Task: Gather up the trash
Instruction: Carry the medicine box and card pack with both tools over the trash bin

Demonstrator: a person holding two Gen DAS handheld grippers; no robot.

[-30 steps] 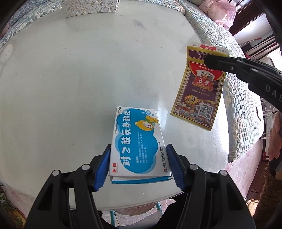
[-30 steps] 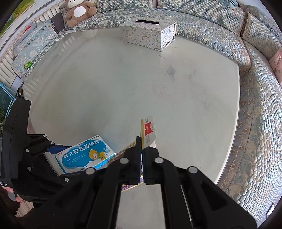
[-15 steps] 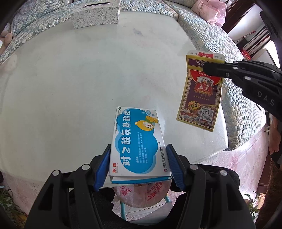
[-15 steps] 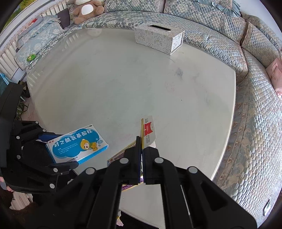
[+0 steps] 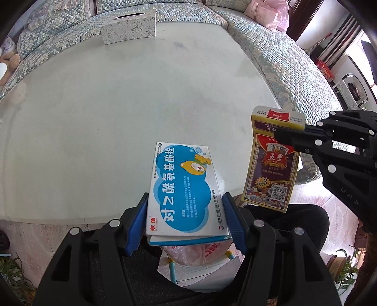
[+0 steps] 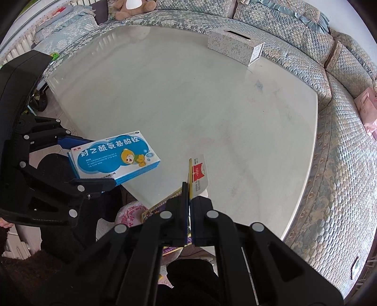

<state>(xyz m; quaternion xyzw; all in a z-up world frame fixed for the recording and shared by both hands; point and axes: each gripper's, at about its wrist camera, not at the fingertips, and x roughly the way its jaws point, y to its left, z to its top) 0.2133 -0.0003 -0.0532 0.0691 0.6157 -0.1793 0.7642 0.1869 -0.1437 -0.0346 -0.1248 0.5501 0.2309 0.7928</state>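
Note:
My left gripper (image 5: 185,211) is shut on a blue-and-white medicine box (image 5: 183,190), held flat in the air over the near edge of the pale table (image 5: 117,106). The box also shows in the right wrist view (image 6: 115,157), with the left gripper (image 6: 94,164) around it. My right gripper (image 6: 189,195) is shut on a flattened purple-and-gold playing-card box (image 6: 194,174), which hangs down from its jaws; it shows in the left wrist view (image 5: 271,164) beside the right gripper (image 5: 289,136). A pink plastic bag (image 5: 195,254) lies below both boxes, also seen in the right wrist view (image 6: 132,214).
A patterned tissue box (image 5: 129,30) stands at the table's far side, also in the right wrist view (image 6: 235,44). A quilted blue-green sofa (image 6: 341,141) curves around the table. A teddy bear (image 6: 132,7) sits on the sofa. Pink bags (image 5: 266,11) lie on the sofa.
Both grippers have pulled back from the table toward its near edge, each still holding its box. The pink bag below has come into view.

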